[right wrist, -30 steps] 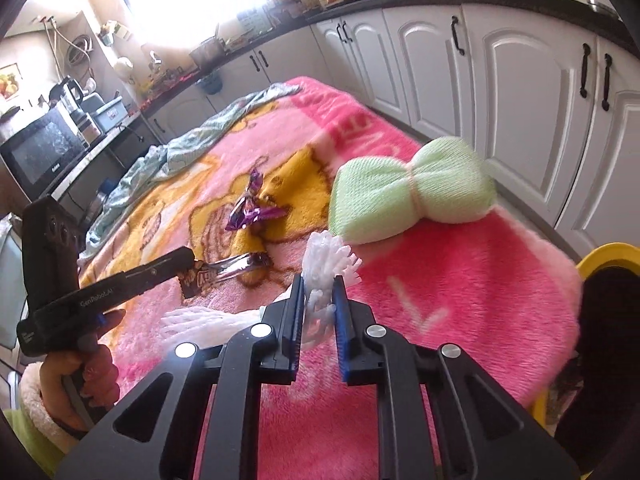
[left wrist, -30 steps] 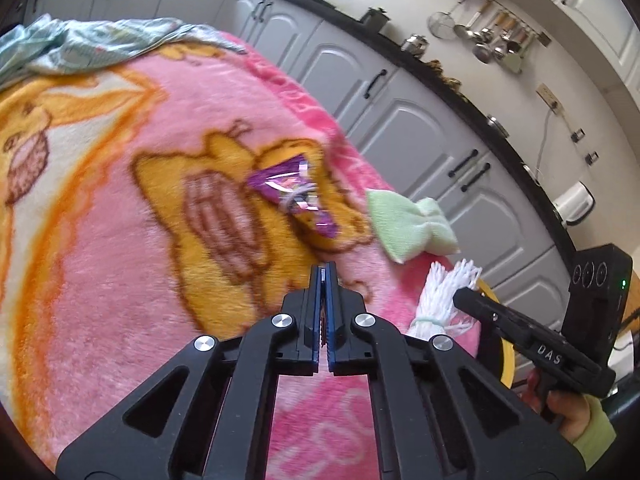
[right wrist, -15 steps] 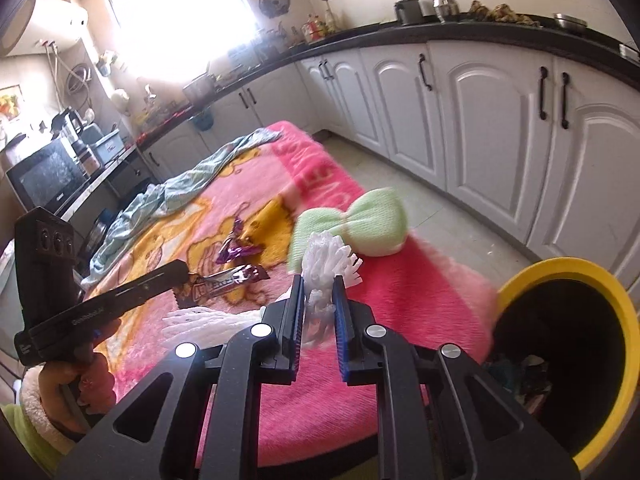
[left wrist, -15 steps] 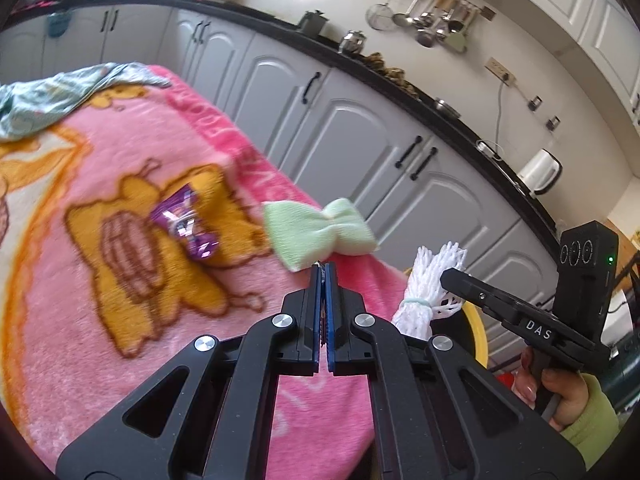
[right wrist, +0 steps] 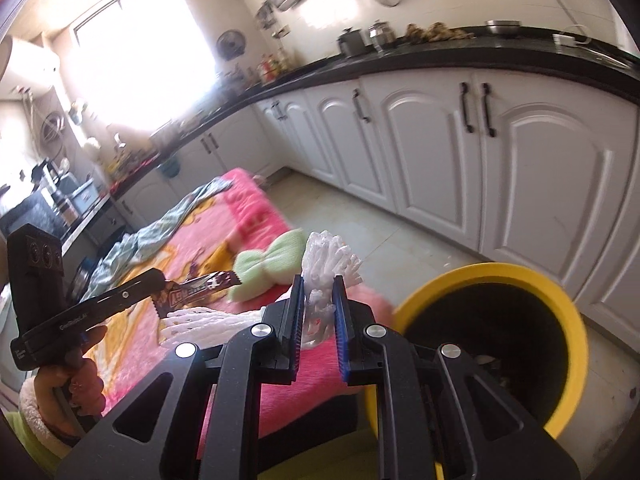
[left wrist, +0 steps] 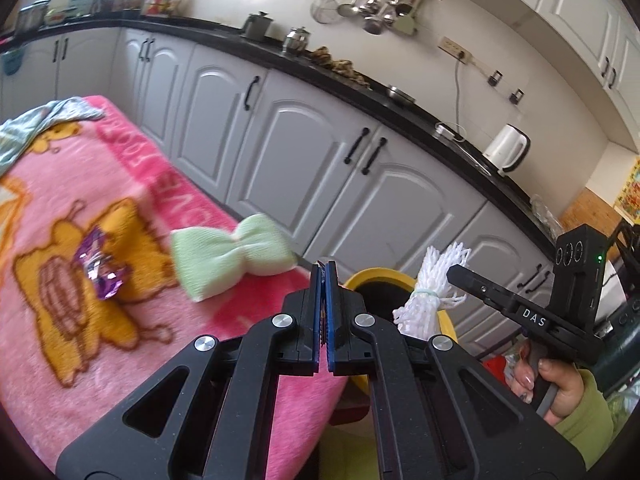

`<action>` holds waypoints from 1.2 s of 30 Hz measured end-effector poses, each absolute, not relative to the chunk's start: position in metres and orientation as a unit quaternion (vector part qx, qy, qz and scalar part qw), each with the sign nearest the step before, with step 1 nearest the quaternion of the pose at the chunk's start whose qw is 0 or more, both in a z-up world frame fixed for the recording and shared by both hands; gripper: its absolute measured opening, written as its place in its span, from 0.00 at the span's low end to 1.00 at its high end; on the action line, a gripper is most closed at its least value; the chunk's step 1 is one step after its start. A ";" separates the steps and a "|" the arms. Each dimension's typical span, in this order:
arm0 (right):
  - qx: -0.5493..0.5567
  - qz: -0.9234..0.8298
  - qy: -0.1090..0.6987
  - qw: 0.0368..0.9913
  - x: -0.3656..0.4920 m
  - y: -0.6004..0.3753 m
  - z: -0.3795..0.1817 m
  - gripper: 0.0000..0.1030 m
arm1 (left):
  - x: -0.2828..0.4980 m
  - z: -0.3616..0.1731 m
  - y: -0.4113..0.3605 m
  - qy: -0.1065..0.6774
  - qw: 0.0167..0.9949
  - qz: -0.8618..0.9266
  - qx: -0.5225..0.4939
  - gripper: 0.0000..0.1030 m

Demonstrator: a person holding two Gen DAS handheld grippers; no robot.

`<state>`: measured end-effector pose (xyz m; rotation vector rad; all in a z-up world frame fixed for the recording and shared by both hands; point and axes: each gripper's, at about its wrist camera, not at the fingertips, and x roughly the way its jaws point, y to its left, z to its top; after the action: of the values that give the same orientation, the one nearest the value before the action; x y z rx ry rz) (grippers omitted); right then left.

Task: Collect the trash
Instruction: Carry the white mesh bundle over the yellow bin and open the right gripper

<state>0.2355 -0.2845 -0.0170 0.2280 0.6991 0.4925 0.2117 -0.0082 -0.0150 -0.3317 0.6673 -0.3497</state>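
1. White foam net (right wrist: 320, 276) clamped between the blue pads of the right hand-held gripper (right wrist: 318, 312), jaws nearly closed on it, frayed top fanned out above the fingertips, tail trailing left over the blanket.
2. Same net (left wrist: 430, 288) seen from the left wrist, bound with a thin band, held up in front of the bin.
3. Brown snack wrapper (right wrist: 196, 290) pinched flat in the left hand-held gripper (right wrist: 158, 284), jaws fully closed on one end, the rest sticking out towards the right gripper.
4. From the left wrist, left hand-held gripper (left wrist: 323, 280) with pads pressed together, only a sliver of wrapper edge showing at the tips.
5. Yellow bin (right wrist: 480, 276) with dark inside, on the floor just beside the blanket's corner, right of the right gripper; some scraps at its bottom, too dark to tell.
6. Bin rim (left wrist: 376, 276) partly hidden behind the left gripper's fingers.
7. Purple wrapper (left wrist: 100, 272) crumpled on the pink blanket (left wrist: 60, 344), on the orange cartoon figure.
8. Green bow-shaped sponge (left wrist: 228, 258) near the blanket's edge, right of the purple wrapper, apart from it.
9. Teal cloth (right wrist: 160, 236) bunched at the blanket's far end.
10. White cabinets (right wrist: 440, 152) under a black counter (right wrist: 440, 60) behind.
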 end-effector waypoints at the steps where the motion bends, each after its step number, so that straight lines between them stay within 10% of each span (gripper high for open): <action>1: 0.115 0.230 0.335 0.907 0.235 -0.294 -0.016 0.13 | 0.213 -0.014 -0.013 0.324 0.916 -0.174 -0.159 0.00; 36: 0.137 0.080 0.322 0.934 0.223 -0.428 -0.055 0.16 | 0.260 -0.048 -0.169 0.376 0.880 -0.273 -0.101 0.00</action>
<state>0.2234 -0.4279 -0.0547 0.2801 0.6577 0.1640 0.2602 -0.1689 -0.0478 -0.2103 0.7841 -0.5685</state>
